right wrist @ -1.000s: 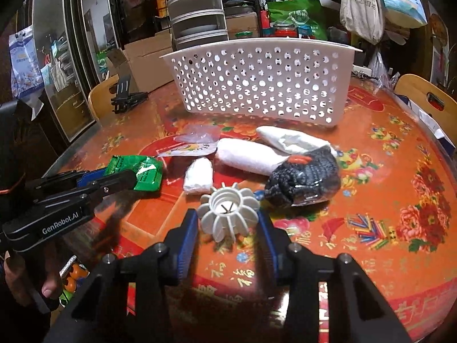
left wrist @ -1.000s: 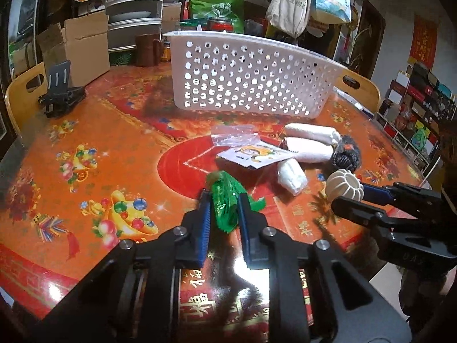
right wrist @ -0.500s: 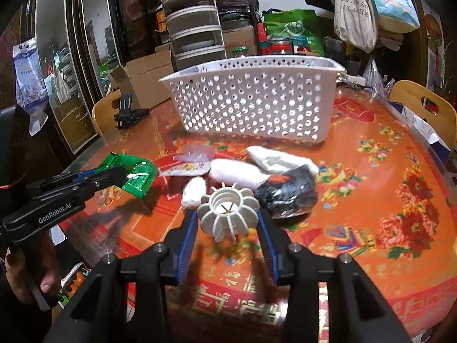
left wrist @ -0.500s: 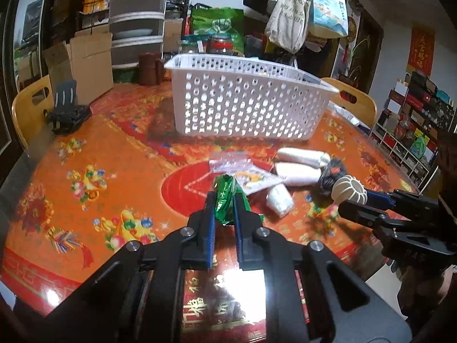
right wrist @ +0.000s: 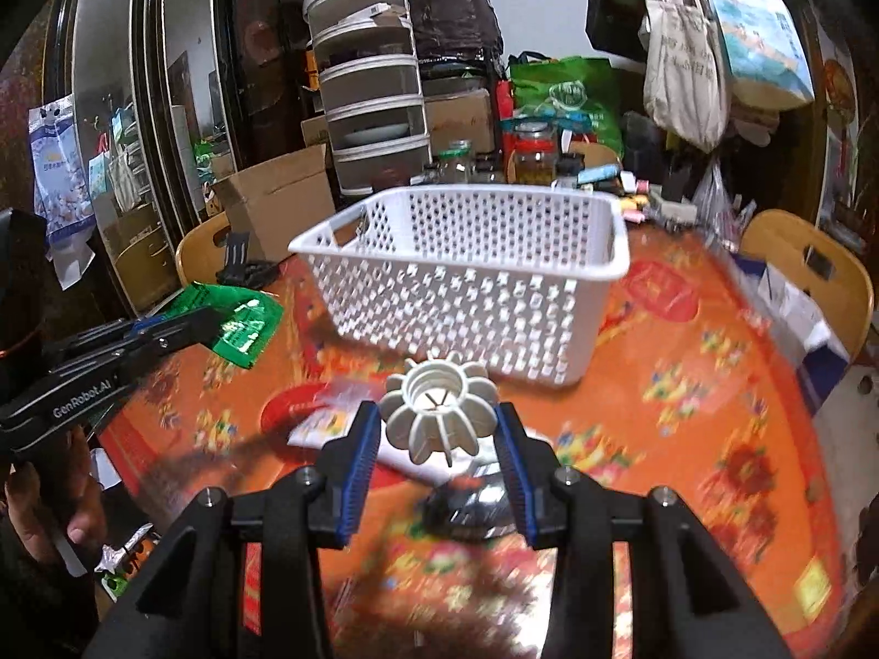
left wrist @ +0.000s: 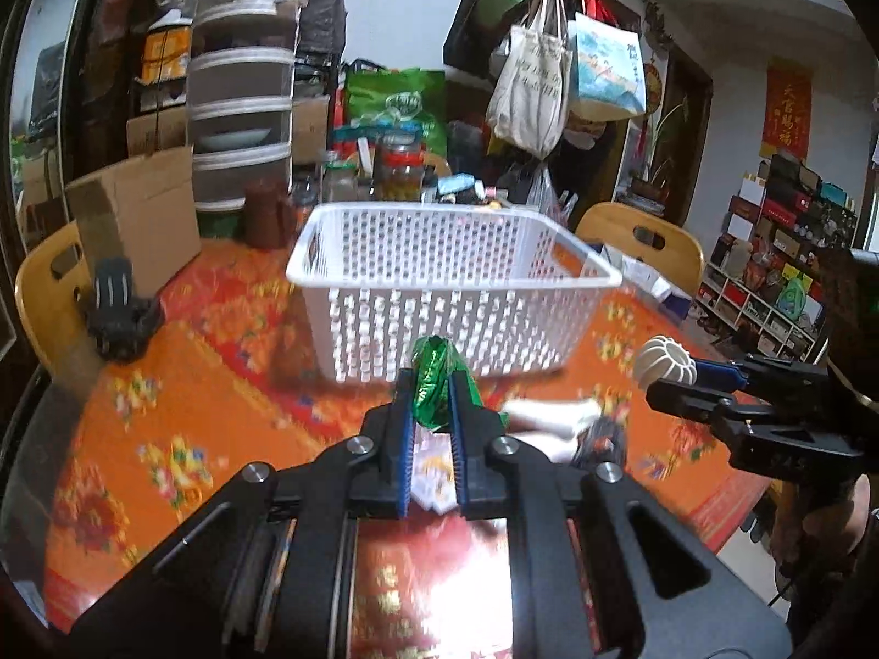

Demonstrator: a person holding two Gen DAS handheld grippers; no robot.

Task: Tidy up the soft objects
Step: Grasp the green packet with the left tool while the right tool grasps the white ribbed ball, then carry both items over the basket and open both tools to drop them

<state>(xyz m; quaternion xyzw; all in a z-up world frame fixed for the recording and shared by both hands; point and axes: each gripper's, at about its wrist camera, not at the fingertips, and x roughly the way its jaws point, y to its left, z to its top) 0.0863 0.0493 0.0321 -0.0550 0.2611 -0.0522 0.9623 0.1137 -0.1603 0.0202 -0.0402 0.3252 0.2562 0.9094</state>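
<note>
Orange and red cloth, printed with flowers and gold characters, covers the round table and shines under the lamp. From the left wrist view, the left gripper hangs above that cloth with its blue-padded jaws squeezed on a crinkled green packet, which stands up between them. Straight ahead sits the white perforated basket, upright on the table. Below and right of the packet lie white rolled bundles beside a dark knitted item, blurred. Off to the right, the right gripper carries a cream ribbed ball in the air. Behind: a cardboard box, a stacked drawer unit, jars, tote bags on a stand, wooden chairs and a black clip stand at the table's far left edge.

Now the right wrist view. The right gripper has its jaws pressed on either side of the cream ribbed ball, hollow end facing the camera, raised above the cloth near the basket. On the left, the left gripper, held by a hand, pinches the green packet flat, clear of the table. Under the ball lie a white printed sachet and the dark knitted item. Mirrored cupboard doors line the left wall.
</note>
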